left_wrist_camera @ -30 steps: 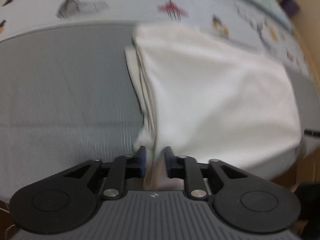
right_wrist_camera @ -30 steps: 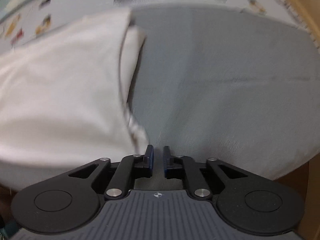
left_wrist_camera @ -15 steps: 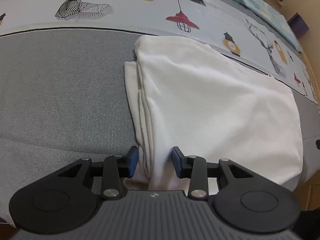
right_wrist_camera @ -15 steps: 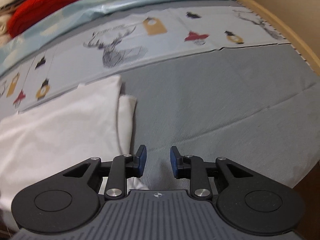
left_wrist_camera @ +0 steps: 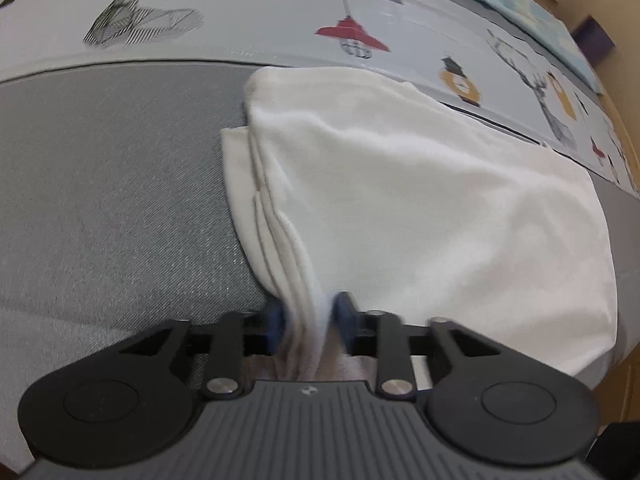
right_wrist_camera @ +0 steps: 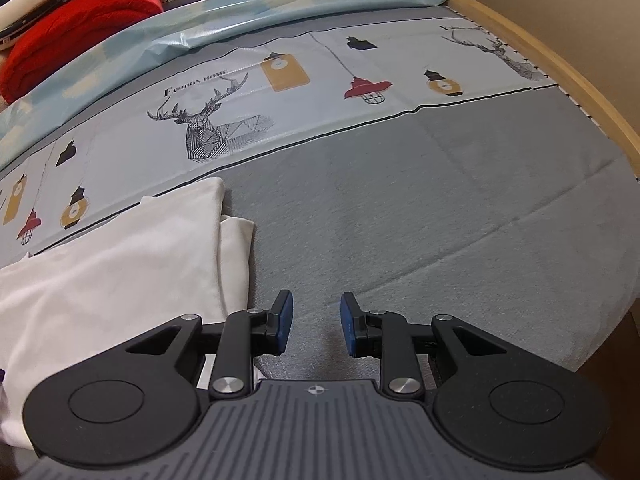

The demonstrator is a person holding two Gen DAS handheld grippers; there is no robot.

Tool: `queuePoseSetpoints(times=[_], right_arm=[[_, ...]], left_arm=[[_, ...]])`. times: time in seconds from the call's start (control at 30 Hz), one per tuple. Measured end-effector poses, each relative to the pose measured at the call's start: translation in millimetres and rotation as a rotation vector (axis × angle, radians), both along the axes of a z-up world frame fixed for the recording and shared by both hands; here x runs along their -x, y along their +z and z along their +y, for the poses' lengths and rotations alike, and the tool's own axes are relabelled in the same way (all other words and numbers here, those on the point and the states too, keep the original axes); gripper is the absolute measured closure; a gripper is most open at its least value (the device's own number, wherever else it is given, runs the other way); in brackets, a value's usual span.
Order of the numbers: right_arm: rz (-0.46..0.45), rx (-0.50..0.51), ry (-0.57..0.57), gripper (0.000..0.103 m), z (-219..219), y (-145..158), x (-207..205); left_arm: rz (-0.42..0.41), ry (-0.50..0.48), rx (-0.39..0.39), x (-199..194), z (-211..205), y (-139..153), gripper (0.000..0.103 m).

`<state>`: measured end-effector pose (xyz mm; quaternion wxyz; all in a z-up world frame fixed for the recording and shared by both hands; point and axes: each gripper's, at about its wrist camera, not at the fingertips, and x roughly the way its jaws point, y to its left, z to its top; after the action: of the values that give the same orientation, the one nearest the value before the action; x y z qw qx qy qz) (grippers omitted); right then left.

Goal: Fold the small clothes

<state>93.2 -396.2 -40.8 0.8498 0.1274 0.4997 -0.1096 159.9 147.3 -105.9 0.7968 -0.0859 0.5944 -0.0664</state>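
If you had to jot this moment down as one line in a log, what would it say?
left gripper: just closing, pinching white garment edge | right gripper: open, empty, over grey cloth | garment: partly folded

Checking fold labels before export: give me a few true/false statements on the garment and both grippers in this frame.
1. The left gripper has its fingers pinched on layered edges of the white garment. True.
2. The right gripper holds the garment too. False: its fingers stand apart over bare grey cloth, nothing between them.
3. The garment is spread out in a single layer. False: several stacked edges show along its side.
4. A red item lies at the far end, beyond the printed sheet. True.
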Motion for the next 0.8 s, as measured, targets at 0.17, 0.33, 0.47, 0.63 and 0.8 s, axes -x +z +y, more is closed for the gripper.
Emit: queuePoseSetpoints(times=[0.17,0.33,0.47,0.63,0.8], right_arm=[[-0.013,-0.027,-0.047,0.076,1.0,3.3,1.3],[-0.039,-0.088,-0.091,0.076,12.7,5.6,-7.6],[-0.055,-0.128,-0.067,0.076,33.8,6.4,-15.1],[-0.079,-0.148,-0.004,0.076,54.0,10.7,-20.9],[-0.092,-0.171,0.013,0.076,48.8,14.6,-15.9]], left_arm=[[-0.061,0.031,0.006,9.7,11.0,14.8,0.09],[-0.058,0.102,-0.26,21.7,37.6,29.6,0.09],[-0.024,0.086,-0.448,32.5,51.4,36.4,0.091],[-0.088,0.097,-0.298,35.5,35.3,65.5,0.091],[-0.132,0.07,0.064,28.3,-16.6,93.7,0.092]])
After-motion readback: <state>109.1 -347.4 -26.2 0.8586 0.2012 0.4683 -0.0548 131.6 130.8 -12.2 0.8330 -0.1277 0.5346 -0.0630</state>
